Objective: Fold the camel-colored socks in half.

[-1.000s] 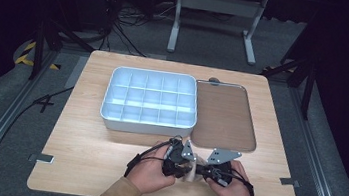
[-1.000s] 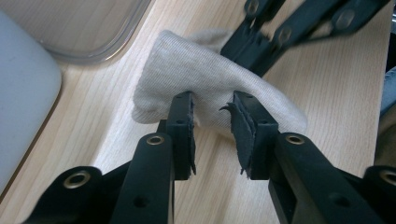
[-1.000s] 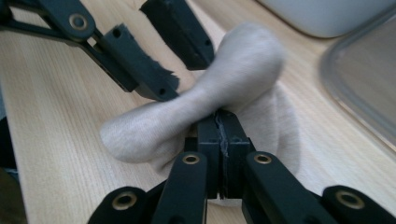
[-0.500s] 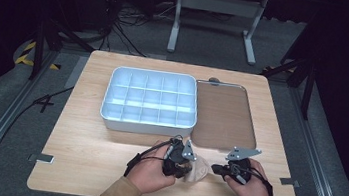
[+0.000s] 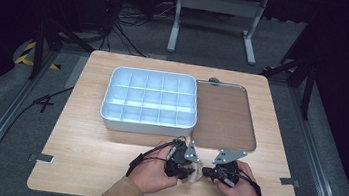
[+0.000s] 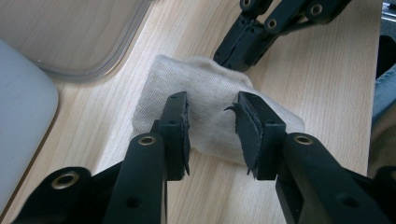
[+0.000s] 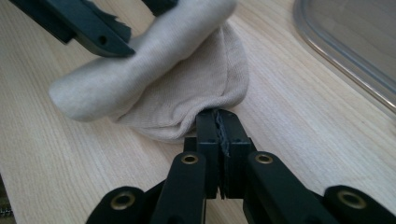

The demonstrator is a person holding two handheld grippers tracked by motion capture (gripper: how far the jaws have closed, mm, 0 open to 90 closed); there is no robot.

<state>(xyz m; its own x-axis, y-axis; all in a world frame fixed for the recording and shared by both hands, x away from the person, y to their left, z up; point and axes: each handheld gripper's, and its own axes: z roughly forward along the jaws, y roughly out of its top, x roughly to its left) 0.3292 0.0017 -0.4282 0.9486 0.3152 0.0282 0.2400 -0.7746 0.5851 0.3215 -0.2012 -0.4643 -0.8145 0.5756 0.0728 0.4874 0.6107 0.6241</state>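
Folding step: right gripper [image 7: 219,122] clamps the cloth [image 7: 187,88] edge; left gripper [image 6: 212,122], just opening, straddles it beside the tray [image 5: 224,115]. Next: regrip.

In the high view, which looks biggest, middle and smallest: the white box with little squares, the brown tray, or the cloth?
1. White compartment box
2. Brown tray, somewhat smaller
3. Beige cloth, by far the smallest

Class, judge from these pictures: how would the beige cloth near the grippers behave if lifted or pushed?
The cloth lies folded and rumpled, so it probably sags when lifted. The right gripper pinches just an edge, suggesting it is light. Its knit texture on the wooden table would likely bunch rather than slide.
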